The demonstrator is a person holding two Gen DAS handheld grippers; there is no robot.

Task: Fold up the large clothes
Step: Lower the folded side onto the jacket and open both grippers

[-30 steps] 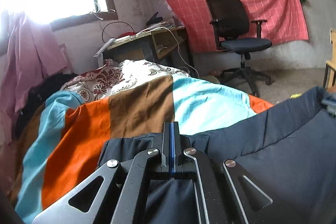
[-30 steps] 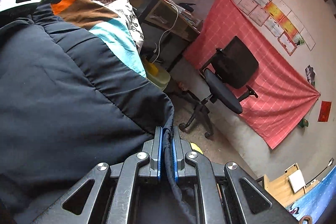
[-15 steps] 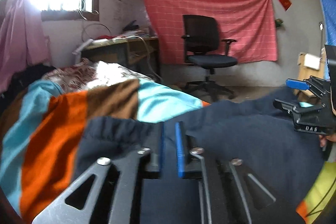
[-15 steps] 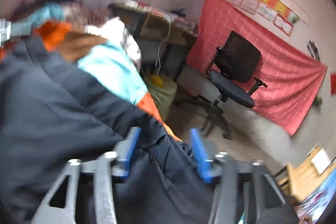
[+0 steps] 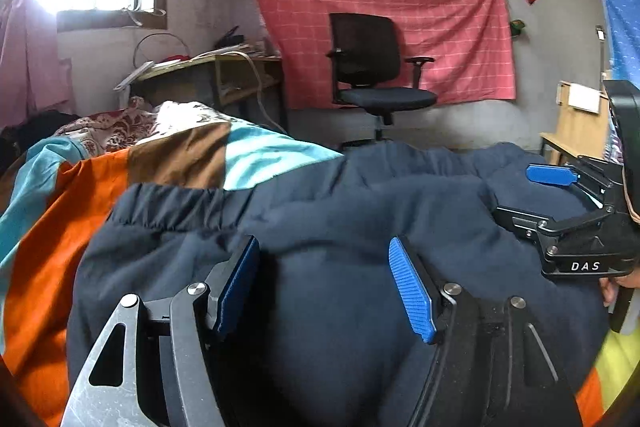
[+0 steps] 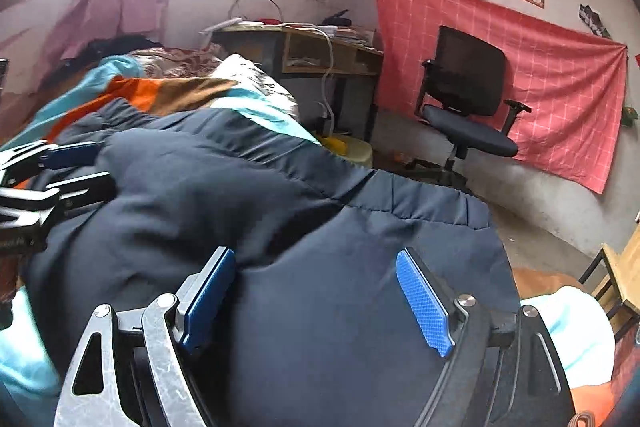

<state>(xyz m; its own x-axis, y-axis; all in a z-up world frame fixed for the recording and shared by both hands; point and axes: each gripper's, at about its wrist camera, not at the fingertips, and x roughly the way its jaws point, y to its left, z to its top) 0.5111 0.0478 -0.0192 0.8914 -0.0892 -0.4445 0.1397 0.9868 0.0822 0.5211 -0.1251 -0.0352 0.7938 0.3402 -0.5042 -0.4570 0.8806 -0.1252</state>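
Observation:
A large dark navy jacket (image 5: 360, 227) lies folded over on a bed with a striped orange, brown and teal cover (image 5: 172, 159). My left gripper (image 5: 326, 263) is open just above the jacket, its blue pads apart, holding nothing. My right gripper (image 6: 316, 279) is also open over the jacket (image 6: 248, 195), empty. The right gripper shows at the right edge of the left wrist view (image 5: 568, 203), and the left gripper at the left edge of the right wrist view (image 6: 48, 171).
A black office chair (image 5: 372, 75) stands on the floor before a red checked cloth (image 5: 400, 27) on the wall. A cluttered desk (image 5: 216, 75) stands by the bed's far end. A wooden table (image 6: 624, 279) is at the right.
Both grippers were shut on the jacket's edge one second ago. They have opened and let it go, and the jacket now rests on the bed.

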